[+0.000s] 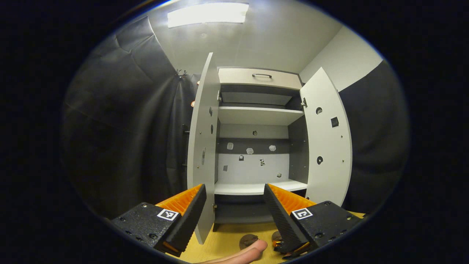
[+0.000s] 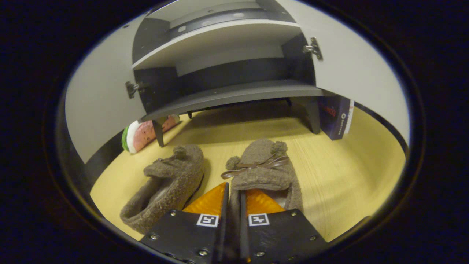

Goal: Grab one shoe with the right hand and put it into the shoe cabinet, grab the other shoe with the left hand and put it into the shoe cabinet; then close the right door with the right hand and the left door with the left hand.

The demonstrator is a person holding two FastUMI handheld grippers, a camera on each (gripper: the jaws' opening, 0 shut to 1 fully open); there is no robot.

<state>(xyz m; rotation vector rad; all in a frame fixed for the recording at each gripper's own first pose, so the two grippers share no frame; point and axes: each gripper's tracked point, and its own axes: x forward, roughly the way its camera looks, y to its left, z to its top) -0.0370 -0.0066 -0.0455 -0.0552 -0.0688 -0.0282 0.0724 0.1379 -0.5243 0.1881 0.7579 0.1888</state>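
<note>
Brown fuzzy shoes [image 2: 220,172], yellow wood floor [image 2: 340,172], grey/white cabinet [image 1: 256,117].

The dark box [image 2: 337,115] bears print too small to read.

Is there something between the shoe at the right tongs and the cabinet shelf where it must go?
Nothing visible blocks it. The right tongs are closed on the wall of the right shoe. Ahead lies bare floor, then the open cabinet's bottom shelf, with both doors swung wide. The other shoe lies to the side, off that path.
</note>
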